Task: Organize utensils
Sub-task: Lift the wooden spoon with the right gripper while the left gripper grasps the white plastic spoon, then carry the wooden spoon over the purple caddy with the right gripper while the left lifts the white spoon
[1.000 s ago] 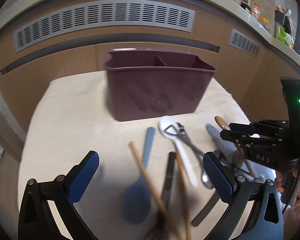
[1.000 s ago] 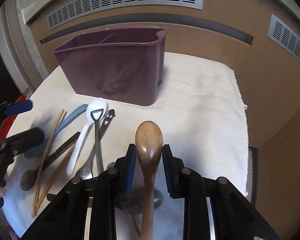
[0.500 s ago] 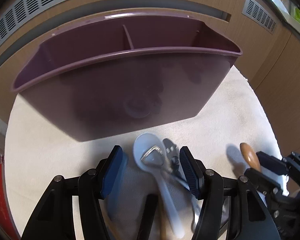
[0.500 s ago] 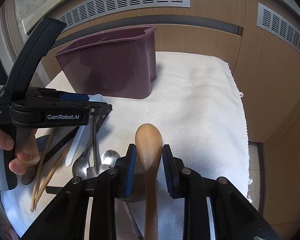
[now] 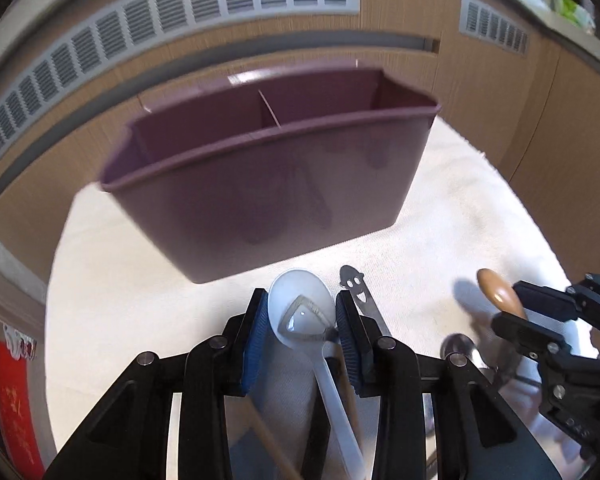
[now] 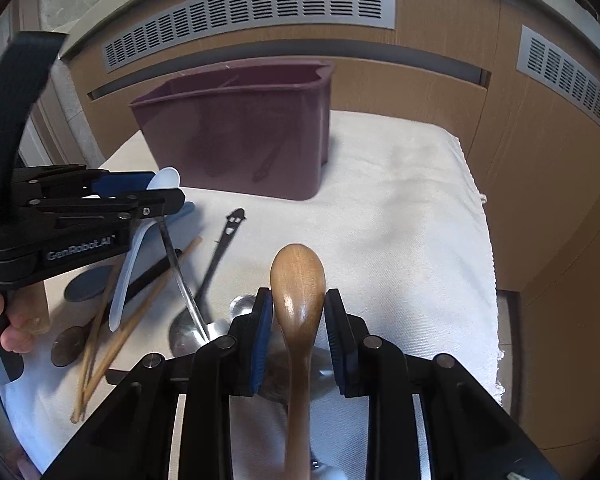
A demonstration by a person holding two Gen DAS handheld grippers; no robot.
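Note:
A maroon divided utensil caddy (image 5: pixel 268 184) stands on a white cloth at the back; it also shows in the right wrist view (image 6: pixel 244 136). My left gripper (image 5: pixel 302 320) is shut on a white spoon (image 5: pixel 300 312), with a metal peeler head lying in its bowl, and holds them lifted off the cloth. My right gripper (image 6: pixel 296 316) is shut on a wooden spoon (image 6: pixel 298 280), bowl forward. The left gripper (image 6: pixel 162 196) with the white spoon (image 6: pixel 164 180) is at the left of the right wrist view.
Loose utensils lie on the cloth: wooden chopsticks (image 6: pixel 120 328), a blue spoon (image 6: pixel 88 284), a black bottle opener (image 6: pixel 224 240), metal spoons (image 6: pixel 196 330). A wooden cabinet front with vent grilles (image 6: pixel 252 4) stands behind. The cloth's right edge (image 6: pixel 488 264) drops off.
My left gripper has closed on the white spoon and peeler and lifted them; the caddy looks farther away. My right gripper still holds the wooden spoon, moved slightly toward the caddy.

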